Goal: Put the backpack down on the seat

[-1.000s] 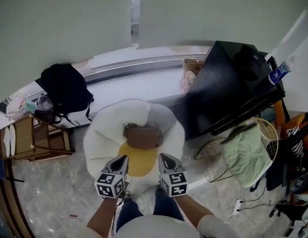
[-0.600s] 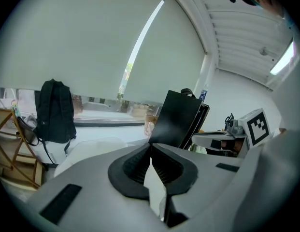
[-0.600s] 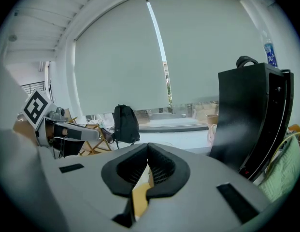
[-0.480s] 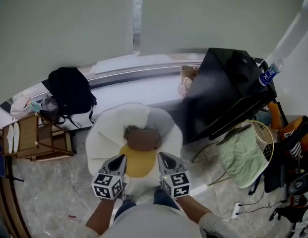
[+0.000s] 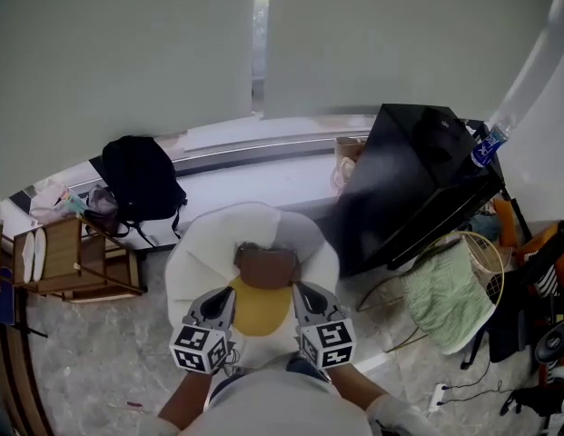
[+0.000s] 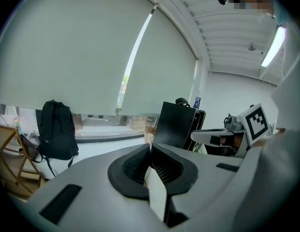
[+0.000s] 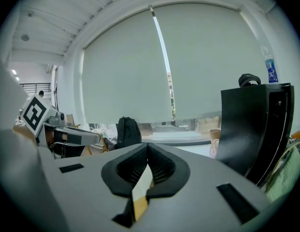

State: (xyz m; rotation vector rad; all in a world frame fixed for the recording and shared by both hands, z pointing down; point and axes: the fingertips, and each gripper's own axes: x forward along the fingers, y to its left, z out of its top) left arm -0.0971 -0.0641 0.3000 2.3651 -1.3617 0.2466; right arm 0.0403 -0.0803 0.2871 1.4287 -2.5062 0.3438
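The backpack (image 5: 141,178), black and upright, leaned against the low white ledge under the blinds at the left of the head view, well apart from the seat and from both grippers. Just below it and further left we saw a wooden rack (image 5: 68,262) on the marble floor. To the right of the backpack, in front of the ledge, lay the seat (image 5: 195,252), a round white cushion with a yellow middle. A brown bag-like thing (image 5: 266,266) rested on it at the far edge of the yellow patch; we could not tell what it was. Nearest to us, above the seat's near edge, the left gripper (image 5: 223,292) was held with its jaws pressed together and nothing between them. In its own view we saw the two dark pads meeting at the tip, with the backpack far off to the left. Beside it the right gripper (image 5: 302,289) was likewise closed tight and empty, its pads meeting in its own view. Further right, a large black panel (image 5: 409,180) stood tilted against the ledge, with a dark cap (image 5: 450,125) on its top. A bottle (image 5: 489,143) with a blue label stood just past its upper corner. Below the panel, a pale green cloth (image 5: 440,289) lay over a round wire frame.
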